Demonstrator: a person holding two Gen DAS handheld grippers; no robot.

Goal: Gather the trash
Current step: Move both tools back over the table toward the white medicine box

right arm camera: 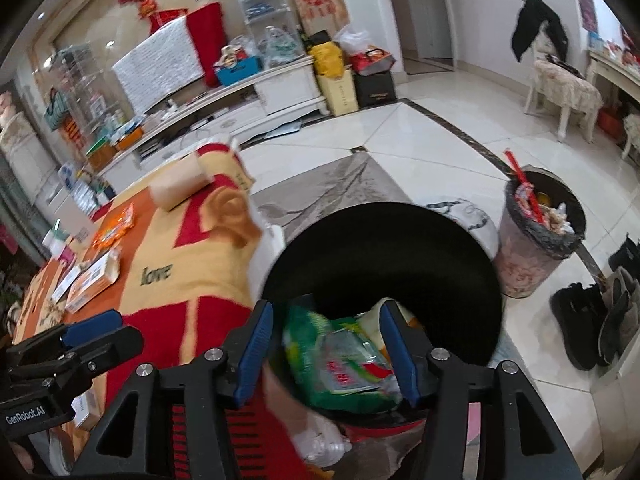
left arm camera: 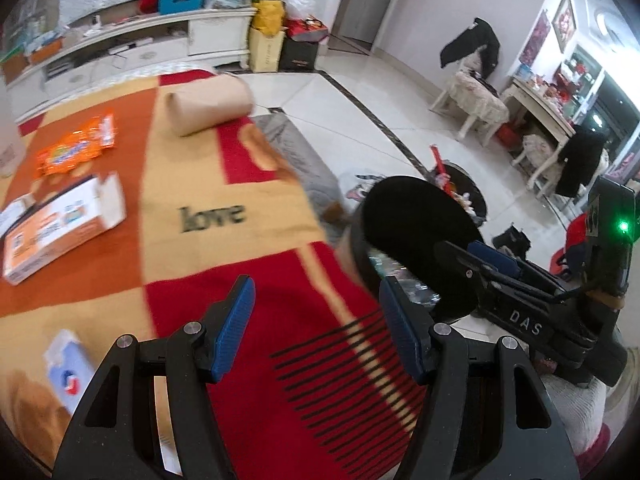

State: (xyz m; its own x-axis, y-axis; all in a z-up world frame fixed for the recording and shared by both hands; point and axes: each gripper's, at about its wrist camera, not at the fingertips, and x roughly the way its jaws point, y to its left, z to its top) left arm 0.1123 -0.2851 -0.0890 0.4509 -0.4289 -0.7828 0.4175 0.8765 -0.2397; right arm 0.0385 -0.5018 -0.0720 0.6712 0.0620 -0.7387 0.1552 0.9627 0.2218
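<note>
My right gripper (right arm camera: pixel 325 320) stands open over the mouth of a black bin (right arm camera: pixel 400 248) beside the table. A green snack wrapper (right arm camera: pixel 340 364) lies blurred in the bin between and below its blue pads, which do not press on it. My left gripper (left arm camera: pixel 316 300) is open over the red and yellow blanket (left arm camera: pixel 224 272) on the table, with nothing between its fingers. On the blanket lie an orange snack wrapper (left arm camera: pixel 76 148), an open white and orange carton (left arm camera: pixel 60 224), a brown paper roll (left arm camera: pixel 208 106) and a small blue and white packet (left arm camera: pixel 68 372).
A second bin (right arm camera: pixel 540 232) with a dark liner stands on the tiled floor, heaped full with red sticks poking out. Dark shoes (right arm camera: pixel 592 320) sit to its right. A white TV cabinet (right arm camera: pixel 256 96) and bags line the far wall; a chair (right arm camera: pixel 564 88) stands far right.
</note>
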